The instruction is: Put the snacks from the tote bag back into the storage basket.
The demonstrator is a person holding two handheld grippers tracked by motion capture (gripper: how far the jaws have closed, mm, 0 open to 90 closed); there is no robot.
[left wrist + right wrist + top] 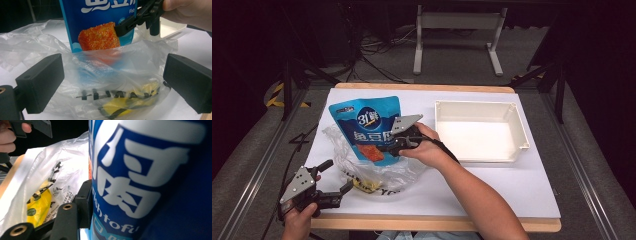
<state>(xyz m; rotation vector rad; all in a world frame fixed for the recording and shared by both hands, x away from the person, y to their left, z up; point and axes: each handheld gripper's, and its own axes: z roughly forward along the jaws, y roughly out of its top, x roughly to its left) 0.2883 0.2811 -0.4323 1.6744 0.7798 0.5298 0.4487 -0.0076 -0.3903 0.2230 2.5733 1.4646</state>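
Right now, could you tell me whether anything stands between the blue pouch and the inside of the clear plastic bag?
Nothing solid that I can see. The blue pouch, gripped by the right gripper, already has its lower end inside the clear plastic bag. The left gripper sits open at the bag's near edge, beside the pouch's path.

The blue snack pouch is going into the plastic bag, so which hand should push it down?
Right. The right gripper already clamps the blue snack pouch above the clear plastic bag. The left gripper hangs open at the bag's near edge.
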